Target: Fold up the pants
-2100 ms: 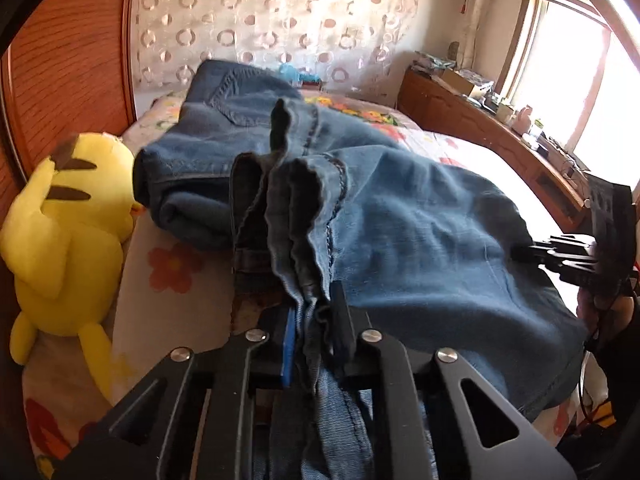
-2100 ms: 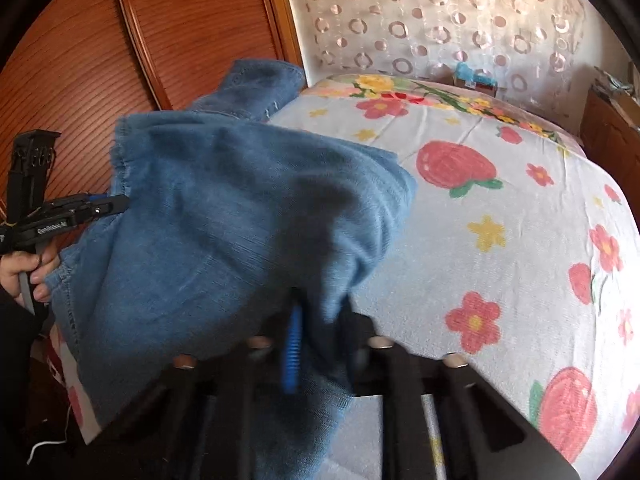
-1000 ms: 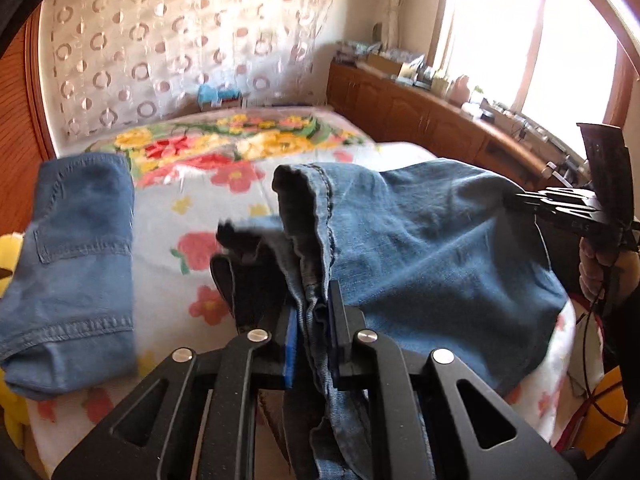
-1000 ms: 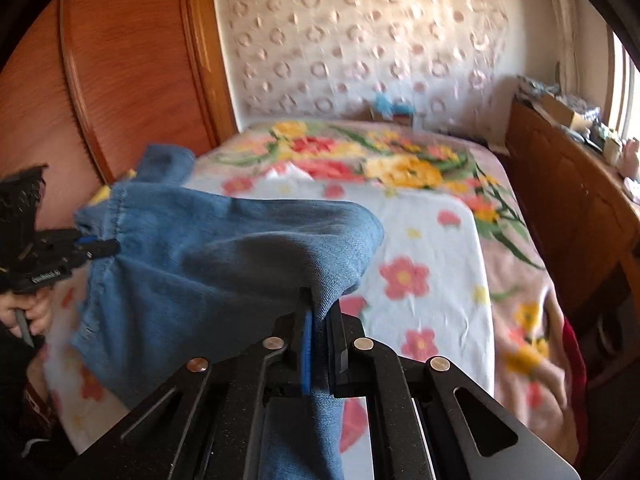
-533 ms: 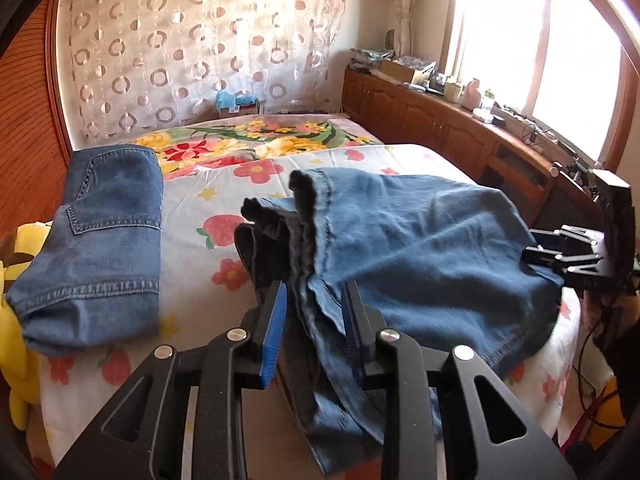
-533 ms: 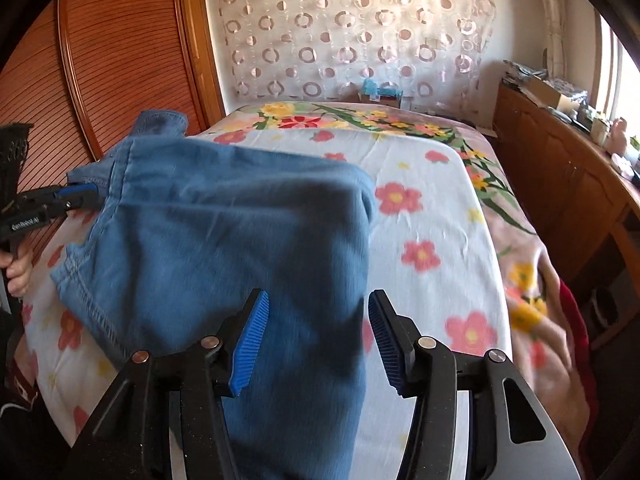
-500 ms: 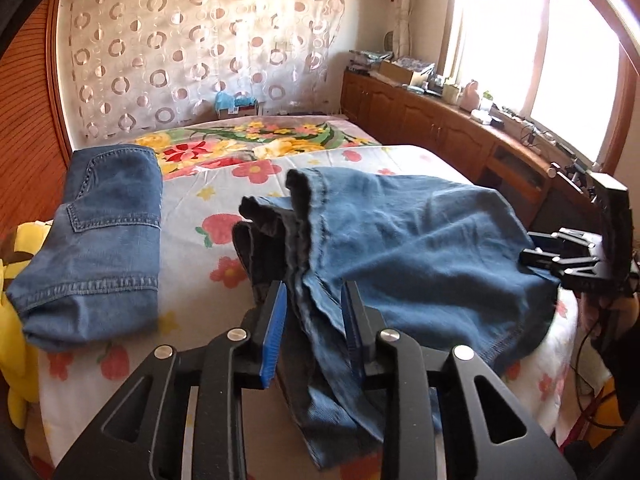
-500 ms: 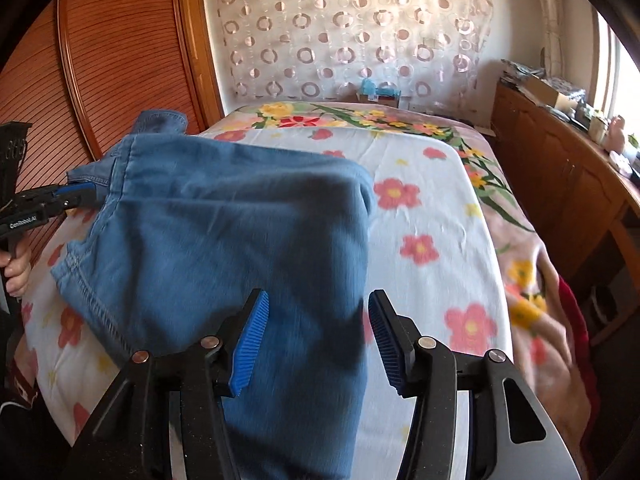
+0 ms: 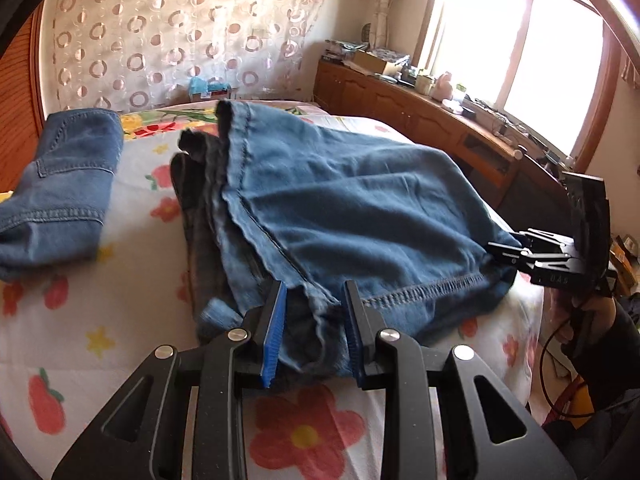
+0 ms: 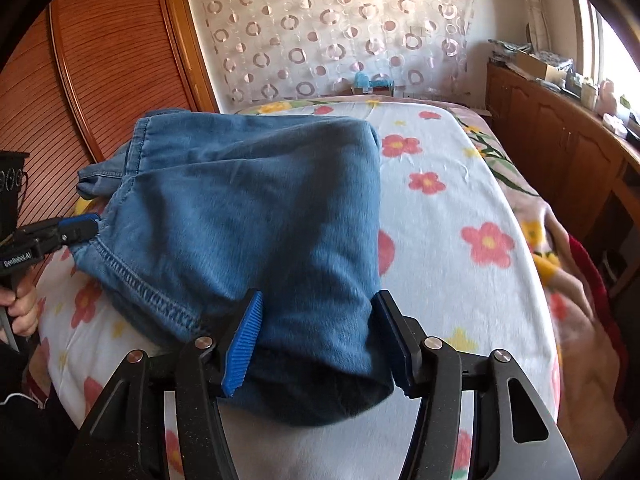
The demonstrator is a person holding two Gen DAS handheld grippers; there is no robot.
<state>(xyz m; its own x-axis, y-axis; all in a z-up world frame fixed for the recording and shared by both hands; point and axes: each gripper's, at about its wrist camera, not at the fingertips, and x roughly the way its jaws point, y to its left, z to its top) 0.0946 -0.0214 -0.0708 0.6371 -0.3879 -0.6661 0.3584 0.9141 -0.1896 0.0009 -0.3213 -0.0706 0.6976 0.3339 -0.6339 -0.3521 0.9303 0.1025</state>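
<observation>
Denim is what we are dealing with here, and the blue pants (image 9: 340, 208) are lying folded over on the flowered bed (image 10: 452, 264), one stitched hem edge running along the near side between the two tools. Both sets of tongs have just been opening: the left tongs (image 9: 314, 332) are standing spread with the bunched seam edge sitting loose between the blue pads, and the right tongs (image 10: 320, 338) are spread wider around the rounded fold, pads not pressing. Cloth like this is looking soft but weighty, I'd judge, floppy enough to sag and slide off itself, yet thick at the seams, so the hem and side seam should be giving the firmest bite, corners rather than mid-panel. Nothing fragile about it. Bedding under it is looking plush and giving, likely to drag on the fabric rather than let it glide. Another folded pair of jeans (image 9: 60, 184) is resting near the wooden headboard (image 10: 100, 92). A circle-patterned curtain (image 10: 328, 32) is hanging behind, a cluttered wooden cabinet (image 9: 440, 120) is running under the bright window (image 9: 520, 48).
</observation>
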